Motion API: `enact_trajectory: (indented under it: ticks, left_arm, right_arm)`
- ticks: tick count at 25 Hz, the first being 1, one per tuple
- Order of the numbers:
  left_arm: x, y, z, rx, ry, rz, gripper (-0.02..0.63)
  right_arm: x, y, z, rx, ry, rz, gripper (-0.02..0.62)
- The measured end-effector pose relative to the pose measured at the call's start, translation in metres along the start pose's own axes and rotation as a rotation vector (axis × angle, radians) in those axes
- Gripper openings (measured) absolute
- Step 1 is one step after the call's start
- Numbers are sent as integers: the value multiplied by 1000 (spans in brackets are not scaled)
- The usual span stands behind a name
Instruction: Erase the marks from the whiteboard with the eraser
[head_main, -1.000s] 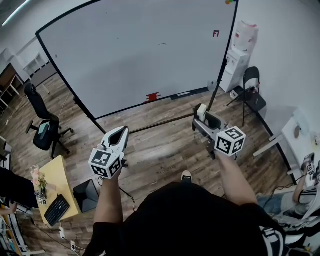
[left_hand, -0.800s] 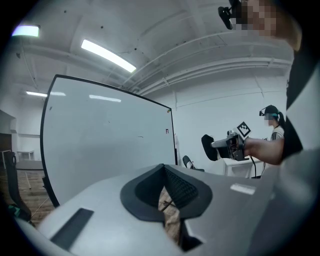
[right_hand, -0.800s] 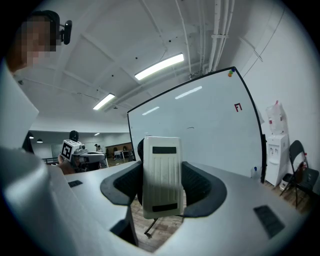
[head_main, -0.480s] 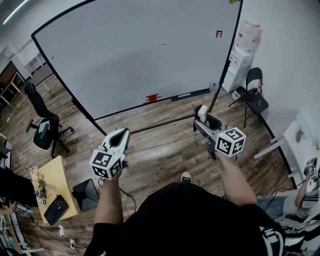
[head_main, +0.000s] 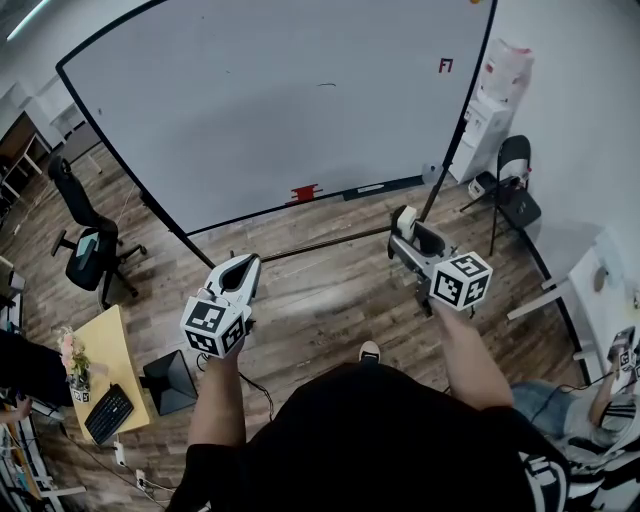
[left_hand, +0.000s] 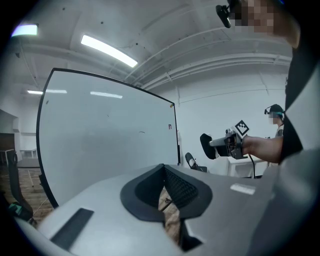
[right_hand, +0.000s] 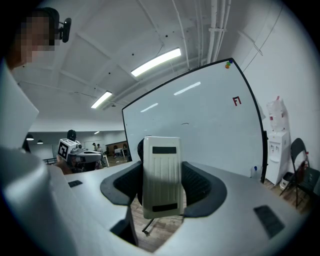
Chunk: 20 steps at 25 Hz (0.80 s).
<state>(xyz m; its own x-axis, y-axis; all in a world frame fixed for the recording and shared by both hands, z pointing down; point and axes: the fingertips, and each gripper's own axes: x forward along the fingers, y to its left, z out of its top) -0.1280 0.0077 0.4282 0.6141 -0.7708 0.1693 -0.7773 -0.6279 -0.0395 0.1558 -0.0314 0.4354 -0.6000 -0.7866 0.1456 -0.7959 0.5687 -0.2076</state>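
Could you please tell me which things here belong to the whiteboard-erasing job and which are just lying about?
Belongs to the job: whiteboard; eraser, held in the right gripper jaws; dark mark and red mark on the board.

Just lying about: office chair; water dispenser; black chair; yellow table with keyboard. The left gripper is shut, empty.
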Motion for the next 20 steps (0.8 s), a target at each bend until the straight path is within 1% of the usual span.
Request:
enact_trajectory:
  ticks: [7,12,20]
  left_arm:
    - [14,-1,-3,-9,17,-12,12]
    - [27,3,4,-8,8,-17,12]
    - [40,4,-2,-21,24,-16,12]
  right_arm:
    - [1,-12,0,5,3,-4,238]
    - [8,-22,0,8,7,-5,238]
    - [12,-36,-3,11,27,-2,238]
